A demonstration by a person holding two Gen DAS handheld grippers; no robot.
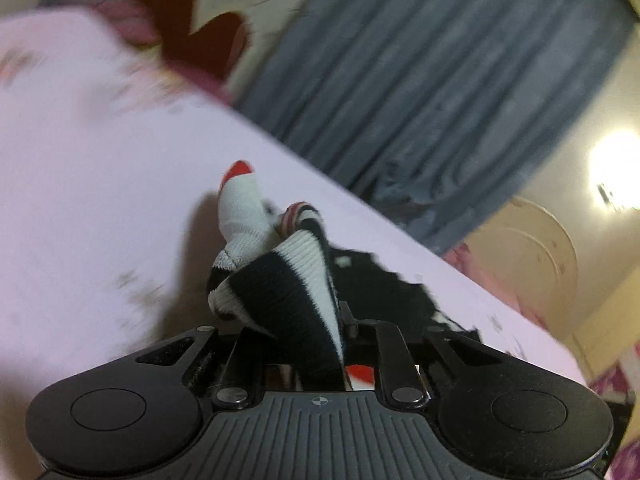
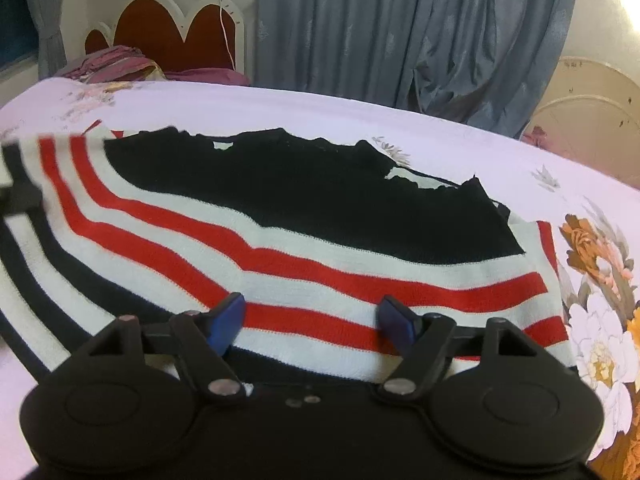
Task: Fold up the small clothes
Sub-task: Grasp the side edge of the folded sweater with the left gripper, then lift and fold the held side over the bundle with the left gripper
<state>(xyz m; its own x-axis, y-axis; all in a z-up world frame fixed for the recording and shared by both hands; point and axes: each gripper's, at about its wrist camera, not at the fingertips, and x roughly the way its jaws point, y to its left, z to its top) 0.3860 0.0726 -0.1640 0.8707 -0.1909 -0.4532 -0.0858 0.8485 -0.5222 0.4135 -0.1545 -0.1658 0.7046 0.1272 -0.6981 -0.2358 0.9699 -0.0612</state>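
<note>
Counting one striped knit garment (image 2: 304, 240) spread on the floral bedsheet (image 2: 480, 152), we note two grippers. Our left gripper (image 1: 320, 344) is clamped on a bunched fold of that garment, raised off the sheet. Our right gripper (image 2: 312, 320) hovers angled down over the hem, blue pads (image 2: 230, 316) spread wide, gripping nothing.
</note>
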